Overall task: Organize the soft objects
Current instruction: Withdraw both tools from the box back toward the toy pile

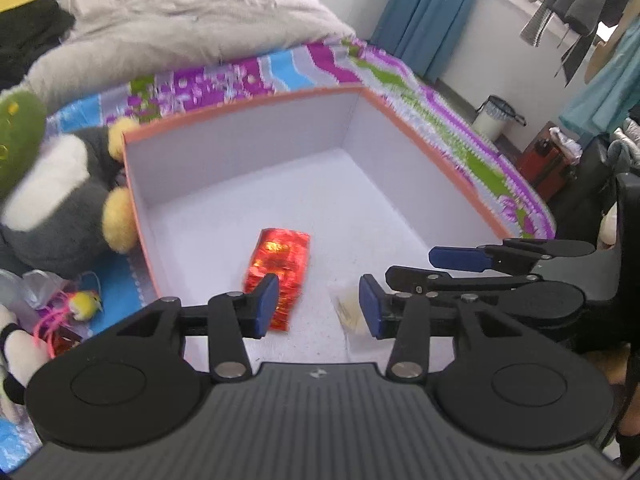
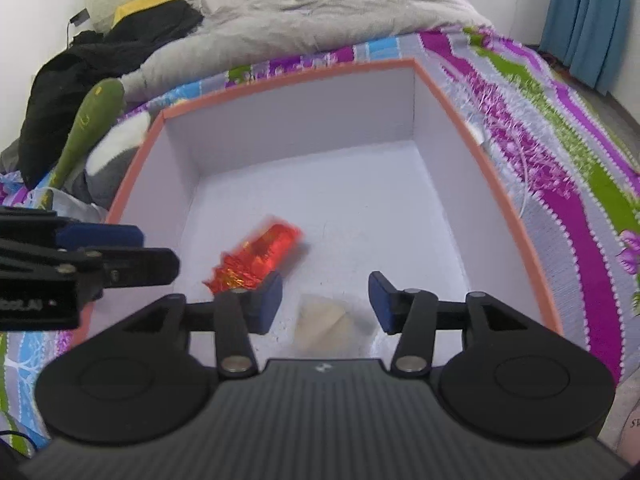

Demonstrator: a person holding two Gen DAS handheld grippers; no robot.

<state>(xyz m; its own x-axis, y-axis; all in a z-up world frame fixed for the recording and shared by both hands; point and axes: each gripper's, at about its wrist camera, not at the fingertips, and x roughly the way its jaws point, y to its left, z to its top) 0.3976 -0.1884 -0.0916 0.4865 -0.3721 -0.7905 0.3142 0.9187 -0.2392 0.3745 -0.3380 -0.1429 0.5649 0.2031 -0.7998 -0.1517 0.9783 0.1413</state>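
Red foil packet (image 1: 280, 268) on box (image 1: 248, 128) floor, near-left; pale sachet (image 2: 324, 326) to right. Both light, crinkly, slippery: pinch across middle. Left gripper (image 1: 318, 306), right gripper (image 2: 326, 302): fingers part-open, empty.

I am seeing both views bright and evenly lit by soft daylight, which is coming from the window side by the blue curtains (image 1: 424, 20). Shadows are staying faint inside the white box (image 1: 248, 184). The red foil packet (image 2: 260, 256) is giving small glints and is looking smeared. The plush toys (image 1: 60, 196) and the patterned bedsheet (image 2: 540, 152) are blurring too. The fisheye lens is bending straight edges strongly near the borders.
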